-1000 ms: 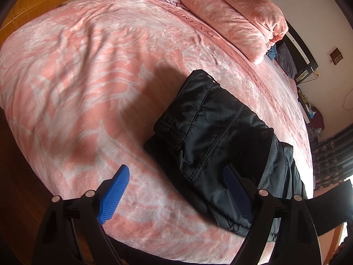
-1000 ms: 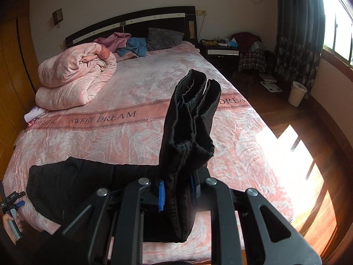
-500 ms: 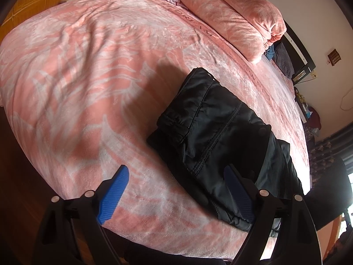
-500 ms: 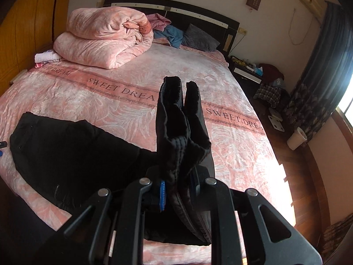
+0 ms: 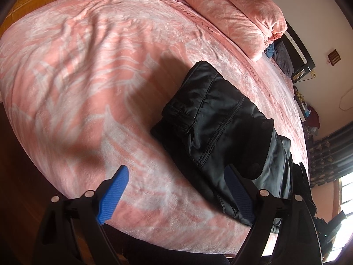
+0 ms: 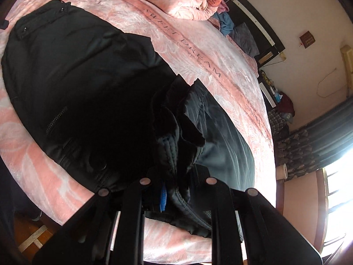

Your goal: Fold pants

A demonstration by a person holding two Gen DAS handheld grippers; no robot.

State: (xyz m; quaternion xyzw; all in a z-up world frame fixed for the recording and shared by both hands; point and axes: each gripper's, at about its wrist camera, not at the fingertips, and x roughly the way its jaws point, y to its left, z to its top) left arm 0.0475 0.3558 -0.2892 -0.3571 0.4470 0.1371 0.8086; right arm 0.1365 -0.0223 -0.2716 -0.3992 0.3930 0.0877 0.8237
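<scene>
Black pants (image 5: 218,123) lie on the pink bed near its front edge, waistband end toward the left. My left gripper (image 5: 176,190) hangs open above the bed edge, its right blue pad (image 5: 237,193) over the pants' lower edge and nothing between the pads. In the right wrist view the pants (image 6: 72,84) spread across the bed, and my right gripper (image 6: 176,196) is shut on a bunched leg end (image 6: 176,137), held low over the rest of the garment. Only a sliver of its blue pad (image 6: 163,198) shows beside the fabric.
A rolled pink quilt (image 5: 231,11) lies at the far side of the bed, with a dark headboard (image 6: 253,15) and pillows behind it. A nightstand, dark curtains (image 6: 326,137) and a bright window are to the right. Wooden floor lies below the bed edge.
My right gripper has swung down and rolled, carrying the held leg end from upright in the air to low over the pants on the bed. The left gripper has stayed put.
</scene>
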